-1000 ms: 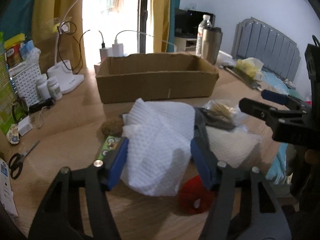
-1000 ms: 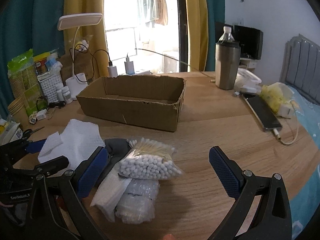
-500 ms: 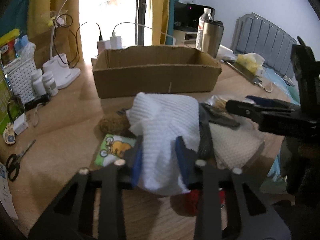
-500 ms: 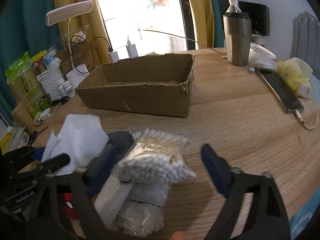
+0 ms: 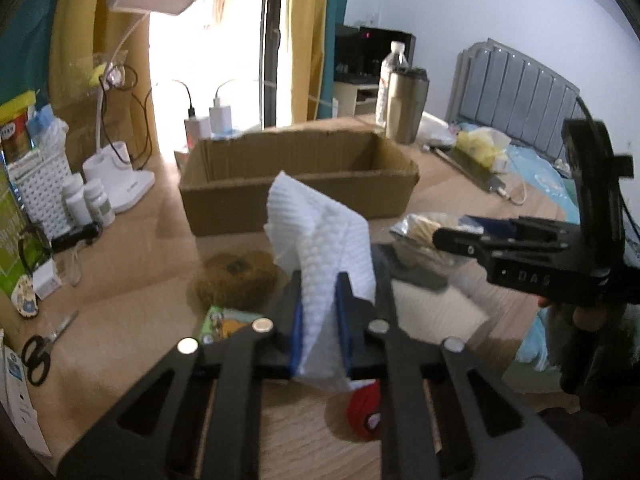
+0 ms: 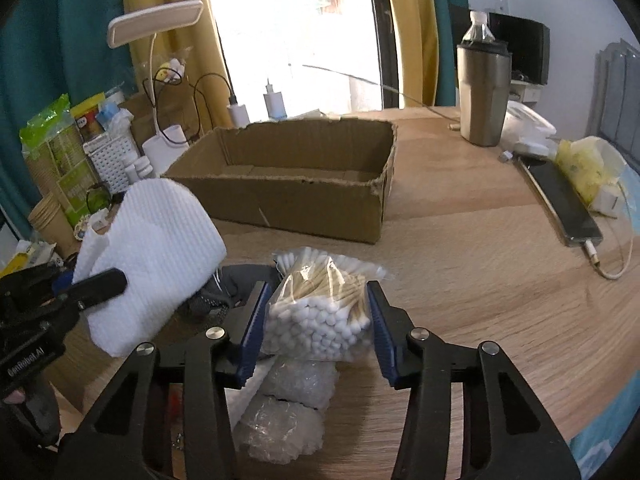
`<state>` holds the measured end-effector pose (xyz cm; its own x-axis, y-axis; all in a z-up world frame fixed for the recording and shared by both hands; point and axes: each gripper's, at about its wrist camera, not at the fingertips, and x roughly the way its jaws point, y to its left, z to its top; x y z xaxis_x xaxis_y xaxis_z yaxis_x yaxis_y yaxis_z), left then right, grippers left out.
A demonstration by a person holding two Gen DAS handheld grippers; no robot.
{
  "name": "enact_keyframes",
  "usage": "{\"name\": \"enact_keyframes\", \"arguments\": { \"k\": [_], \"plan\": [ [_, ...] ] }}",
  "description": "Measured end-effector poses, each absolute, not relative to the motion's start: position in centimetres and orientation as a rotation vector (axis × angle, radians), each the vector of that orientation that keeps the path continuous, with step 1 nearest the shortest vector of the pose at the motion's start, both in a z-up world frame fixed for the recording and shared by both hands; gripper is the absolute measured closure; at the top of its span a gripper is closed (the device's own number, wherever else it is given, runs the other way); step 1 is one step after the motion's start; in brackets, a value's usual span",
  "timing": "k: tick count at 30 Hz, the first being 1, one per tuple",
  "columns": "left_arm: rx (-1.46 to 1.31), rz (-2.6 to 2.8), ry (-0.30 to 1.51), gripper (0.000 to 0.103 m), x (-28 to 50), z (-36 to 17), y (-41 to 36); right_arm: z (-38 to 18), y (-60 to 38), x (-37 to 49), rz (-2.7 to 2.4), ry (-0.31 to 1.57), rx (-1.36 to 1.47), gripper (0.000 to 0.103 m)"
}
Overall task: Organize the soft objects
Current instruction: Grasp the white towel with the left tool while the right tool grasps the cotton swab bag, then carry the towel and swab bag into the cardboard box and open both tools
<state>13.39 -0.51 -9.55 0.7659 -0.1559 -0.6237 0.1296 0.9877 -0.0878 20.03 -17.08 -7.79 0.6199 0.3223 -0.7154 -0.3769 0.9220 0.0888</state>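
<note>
My left gripper [image 5: 322, 320] is shut on a white waffle-textured cloth [image 5: 320, 240], which hangs lifted off the pile; the right wrist view shows the cloth [image 6: 152, 240] at its left. My right gripper [image 6: 316, 320] is closing around a clear bag of cotton swabs [image 6: 320, 304], and its blue pads touch both sides of the bag. In the left wrist view the right gripper [image 5: 468, 230] sits to the right. An open cardboard box [image 6: 280, 200] stands behind. A brown furry thing [image 5: 236, 276], a red object [image 5: 364, 408] and bubble wrap [image 6: 288, 412] lie below.
A desk lamp [image 5: 132, 184], white basket [image 5: 40, 196] and pill bottles [image 5: 92, 204] crowd the left of the wooden table. Scissors [image 5: 36, 356] lie near its left edge. A steel tumbler [image 6: 484, 92], a phone on a cable [image 6: 564, 204] and a yellow bag [image 6: 580, 164] sit on the right.
The left jaws came together on the white cloth and raised it off the pile. The right jaws narrowed from wide open until they met the swab bag.
</note>
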Motion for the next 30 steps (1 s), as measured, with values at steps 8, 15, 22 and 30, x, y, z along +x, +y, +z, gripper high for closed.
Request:
{"name": "enact_keyframes", "arguments": {
  "k": [8, 15, 22, 30],
  "plan": [
    [-0.037, -0.155, 0.636, 0.088, 14.0, -7.6, -0.5, -5.8, -17.7, 20.3, 0.4, 0.754, -0.065, 0.054],
    [-0.042, -0.156, 0.603, 0.088, 15.3, -6.1, 0.1, -4.3, -17.9, 21.2, 0.405, 0.726, -0.061, 0.053],
    [-0.053, -0.152, 0.578, 0.088, 17.2, -5.1, 0.9, -2.9, -17.3, 22.3, 0.424, 0.694, -0.078, 0.054],
    [-0.059, -0.165, 0.571, 0.088, 19.3, -4.9, 1.7, -2.2, -16.7, 24.0, 0.42, 0.681, -0.081, 0.053]
  ]
}}
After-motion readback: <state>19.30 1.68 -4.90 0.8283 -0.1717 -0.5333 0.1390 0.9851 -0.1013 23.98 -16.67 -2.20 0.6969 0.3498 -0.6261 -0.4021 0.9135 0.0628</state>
